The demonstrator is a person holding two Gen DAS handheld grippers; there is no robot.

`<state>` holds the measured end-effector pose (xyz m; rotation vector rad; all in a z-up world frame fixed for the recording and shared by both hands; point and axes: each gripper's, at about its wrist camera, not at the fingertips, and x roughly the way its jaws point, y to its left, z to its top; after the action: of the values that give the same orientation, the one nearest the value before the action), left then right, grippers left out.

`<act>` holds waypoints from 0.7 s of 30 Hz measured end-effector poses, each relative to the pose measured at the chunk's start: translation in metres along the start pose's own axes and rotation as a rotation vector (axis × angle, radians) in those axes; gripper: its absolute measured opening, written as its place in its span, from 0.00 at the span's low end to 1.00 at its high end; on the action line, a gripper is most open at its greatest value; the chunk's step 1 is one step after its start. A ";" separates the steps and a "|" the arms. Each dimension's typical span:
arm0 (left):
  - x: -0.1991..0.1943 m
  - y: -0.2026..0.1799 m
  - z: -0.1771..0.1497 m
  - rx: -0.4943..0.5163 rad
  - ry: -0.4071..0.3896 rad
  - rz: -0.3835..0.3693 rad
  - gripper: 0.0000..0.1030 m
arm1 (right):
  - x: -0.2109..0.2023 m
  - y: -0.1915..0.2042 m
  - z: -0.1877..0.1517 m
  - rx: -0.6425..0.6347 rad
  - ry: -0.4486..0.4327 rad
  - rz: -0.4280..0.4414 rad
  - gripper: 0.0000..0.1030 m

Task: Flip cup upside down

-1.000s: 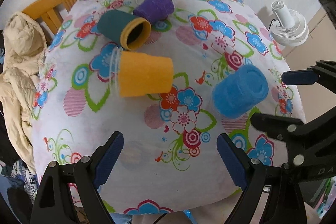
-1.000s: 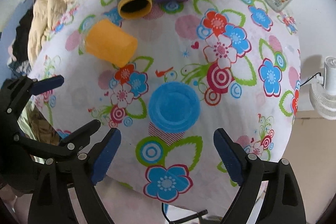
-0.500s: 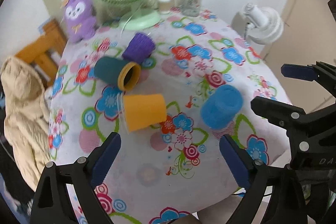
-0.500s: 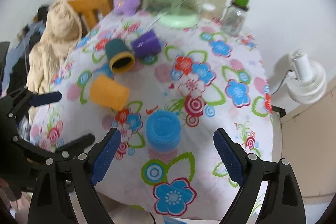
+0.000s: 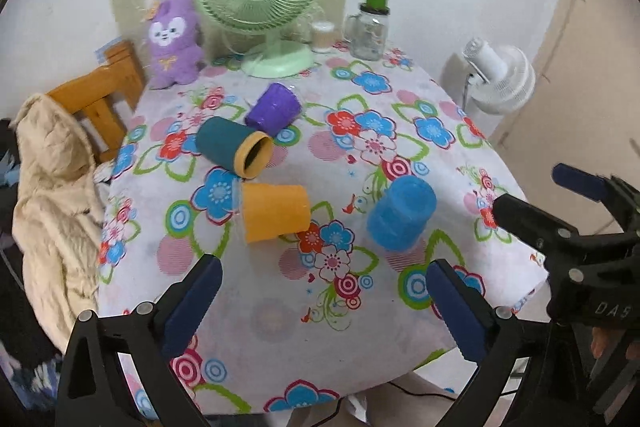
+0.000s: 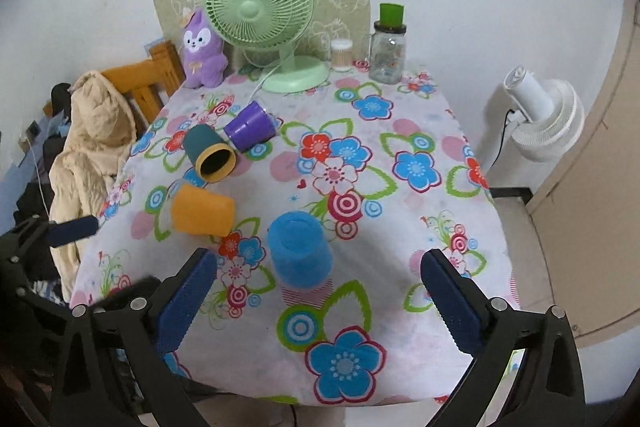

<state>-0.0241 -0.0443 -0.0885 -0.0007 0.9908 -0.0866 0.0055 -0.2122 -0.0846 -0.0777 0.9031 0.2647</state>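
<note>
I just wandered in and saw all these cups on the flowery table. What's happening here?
A person holds a two-finger gripper in each hand, and both the left gripper and the right gripper hang open above the near table edge, holding nothing. The blue cup stands upside down on the tablecloth. The orange cup, teal cup and purple cup lie on their sides farther back.

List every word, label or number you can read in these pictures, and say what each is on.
"DAS" on the black body of the right gripper, at the right edge of the left wrist view; the lettering is cut off there.
The print on the glass jar is too blurred to read.
Nothing else carries readable text.
</note>
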 end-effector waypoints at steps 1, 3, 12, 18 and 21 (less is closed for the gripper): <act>-0.004 0.000 -0.002 -0.015 -0.012 0.003 1.00 | -0.003 -0.001 -0.001 0.004 -0.015 0.000 1.00; -0.011 -0.003 -0.006 -0.041 -0.030 0.008 1.00 | -0.011 -0.004 -0.003 0.013 -0.042 0.009 1.00; -0.042 -0.011 -0.027 -0.139 -0.095 0.035 1.00 | -0.041 -0.012 -0.022 0.077 -0.119 0.030 1.00; -0.047 -0.013 -0.033 -0.154 -0.109 0.050 1.00 | -0.056 -0.013 -0.031 0.089 -0.158 -0.016 1.00; -0.050 -0.009 -0.034 -0.171 -0.125 0.063 1.00 | -0.058 -0.015 -0.031 0.093 -0.160 -0.031 1.00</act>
<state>-0.0804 -0.0483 -0.0646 -0.1299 0.8706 0.0560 -0.0487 -0.2434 -0.0587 0.0154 0.7537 0.1964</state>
